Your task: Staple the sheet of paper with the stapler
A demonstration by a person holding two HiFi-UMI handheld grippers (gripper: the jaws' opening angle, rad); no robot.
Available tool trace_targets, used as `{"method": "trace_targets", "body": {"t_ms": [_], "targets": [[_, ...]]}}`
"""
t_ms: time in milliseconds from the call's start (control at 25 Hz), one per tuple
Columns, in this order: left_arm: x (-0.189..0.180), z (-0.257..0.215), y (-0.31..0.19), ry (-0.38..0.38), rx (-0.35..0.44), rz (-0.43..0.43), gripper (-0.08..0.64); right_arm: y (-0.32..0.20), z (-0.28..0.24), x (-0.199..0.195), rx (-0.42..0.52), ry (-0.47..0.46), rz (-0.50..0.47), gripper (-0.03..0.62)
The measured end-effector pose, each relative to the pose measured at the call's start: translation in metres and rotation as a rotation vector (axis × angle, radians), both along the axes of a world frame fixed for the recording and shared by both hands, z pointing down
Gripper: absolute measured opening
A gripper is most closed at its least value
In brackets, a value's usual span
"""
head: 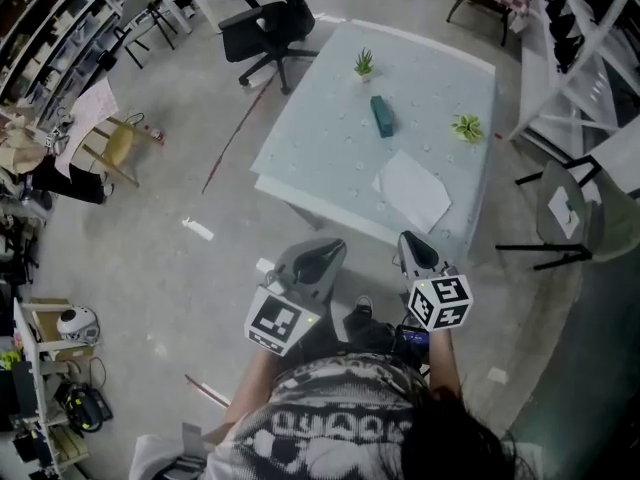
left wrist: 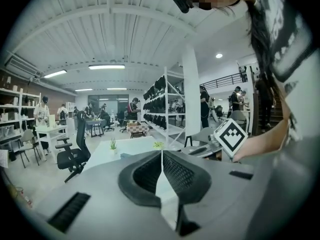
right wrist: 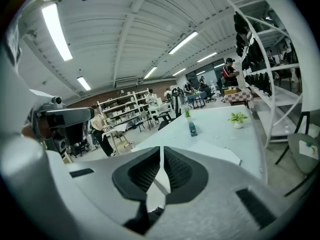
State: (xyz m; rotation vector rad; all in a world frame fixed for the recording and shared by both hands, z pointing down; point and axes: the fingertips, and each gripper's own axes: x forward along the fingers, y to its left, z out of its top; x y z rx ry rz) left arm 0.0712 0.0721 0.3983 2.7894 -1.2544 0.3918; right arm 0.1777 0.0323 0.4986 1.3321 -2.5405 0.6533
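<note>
Nothing of the stapling is done yet. The sheet of paper (head: pixel 412 190) lies flat and loose near the counter's (head: pixel 320 128) near edge, toward its right side. The stapler (head: pixel 381 116) sits untouched toward the counter's middle, beyond the sheet and apart from it. Fetching the stapler, setting it on the sheet and pressing are all left.

The person holds the left tongs (head: pixel 318 251) and right tongs (head: pixel 415 246) side by side, short of the near edge and pointing slightly downward at the counter. Both pairs of jaws are together, with nothing between them.
</note>
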Motion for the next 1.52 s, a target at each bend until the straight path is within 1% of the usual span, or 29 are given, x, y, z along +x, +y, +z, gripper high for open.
{"method": "trace_targets", "body": {"t_ms": [80, 200, 280, 320, 480, 640, 720, 840, 880, 1000, 1080, 1200, 1240, 1400, 1520], "targets": [[-0.001, 0.004, -0.011, 0.000, -0.008, 0.028, 0.006, -0.010, 0.015, 0.011, -0.032, 0.011, 0.047, 0.029], [-0.004, 0.008, -0.032, -0.012, -0.012, 0.082, 0.007, -0.027, 0.042, 0.027, -0.088, 0.058, 0.117, 0.065], [-0.010, 0.010, -0.049, -0.013, -0.010, 0.121, 0.006, -0.041, 0.062, 0.039, -0.139, 0.085, 0.174, 0.129], [-0.014, 0.010, -0.058, -0.012, -0.011, 0.142, 0.006, -0.048, 0.071, 0.045, -0.161, 0.091, 0.213, 0.149], [-0.033, 0.010, -0.105, -0.026, -0.001, 0.227, 0.006, -0.078, 0.098, 0.076, -0.228, 0.101, 0.419, 0.153], [-0.049, 0.010, -0.149, -0.010, 0.005, 0.290, 0.006, -0.100, 0.125, 0.112, -0.302, 0.141, 0.614, 0.153], [-0.057, 0.015, -0.166, -0.004, -0.007, 0.316, 0.006, -0.107, 0.140, 0.126, -0.346, 0.146, 0.695, 0.153], [-0.067, 0.024, -0.183, -0.005, -0.030, 0.349, 0.006, -0.116, 0.159, 0.138, -0.421, 0.108, 0.777, 0.158], [-0.070, 0.028, -0.188, -0.008, -0.037, 0.358, 0.006, -0.119, 0.163, 0.140, -0.439, 0.088, 0.797, 0.169], [-0.081, 0.039, -0.200, -0.016, -0.064, 0.381, 0.006, -0.126, 0.169, 0.142, -0.469, 0.040, 0.849, 0.170], [-0.089, 0.043, -0.208, -0.020, -0.076, 0.392, 0.006, -0.128, 0.171, 0.144, -0.488, 0.028, 0.882, 0.158], [-0.102, 0.049, -0.219, -0.029, -0.084, 0.407, 0.006, -0.126, 0.175, 0.147, -0.515, 0.011, 0.921, 0.047], [-0.108, 0.051, -0.222, -0.036, -0.087, 0.410, 0.006, -0.125, 0.175, 0.146, -0.514, -0.001, 0.926, 0.032], [-0.132, 0.063, -0.240, -0.059, -0.102, 0.400, 0.006, -0.131, 0.167, 0.133, -0.475, -0.049, 0.911, 0.006], [-0.143, 0.069, -0.252, -0.062, -0.106, 0.390, 0.006, -0.143, 0.155, 0.116, -0.433, -0.025, 0.833, 0.002]]}}
